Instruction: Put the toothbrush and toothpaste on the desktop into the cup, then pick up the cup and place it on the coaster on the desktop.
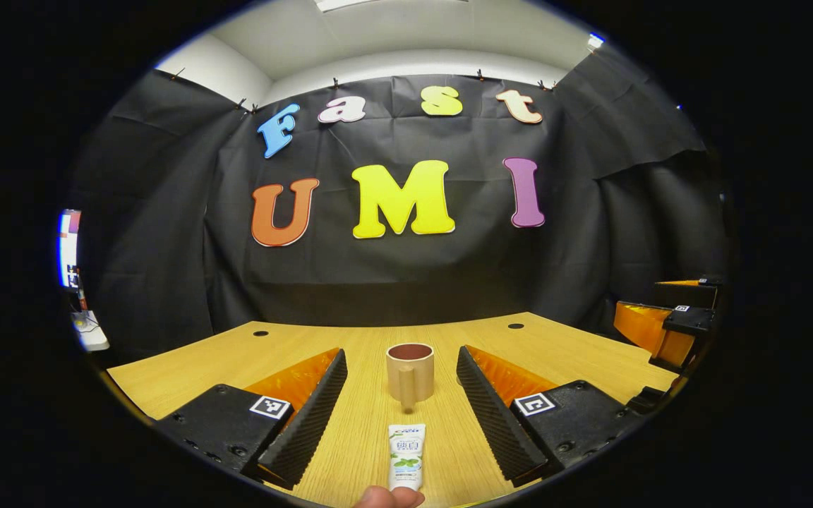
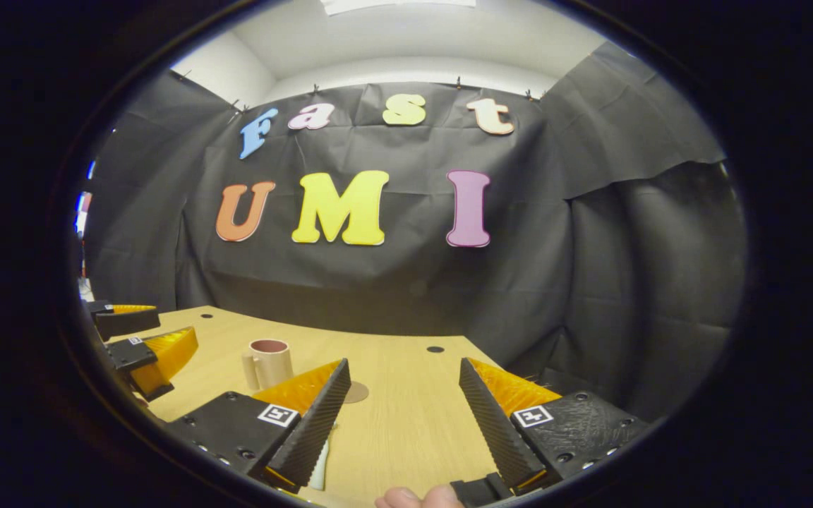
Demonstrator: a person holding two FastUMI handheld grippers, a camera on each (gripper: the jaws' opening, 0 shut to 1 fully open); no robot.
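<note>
In the left gripper view a beige cup (image 1: 410,374) with a dark inside stands upright on the wooden desk (image 1: 576,353), its handle facing me. A white toothpaste tube (image 1: 406,455) lies flat just in front of it, between my fingers. My left gripper (image 1: 401,355) is open, with the tube and the cup in line between its fingers. In the right gripper view the cup (image 2: 269,363) stands to the left and a round brown coaster (image 2: 357,391) lies beside it, partly behind my finger. A white toothbrush (image 2: 320,458) peeks out under that finger. My right gripper (image 2: 404,363) is open and holds nothing.
The right gripper (image 1: 667,324) hovers at the desk's right edge in the left gripper view. The left gripper (image 2: 138,346) hovers at the far left in the right gripper view. Two small round holes (image 1: 516,326) sit near the desk's back edge. The black cloth wall stands close behind.
</note>
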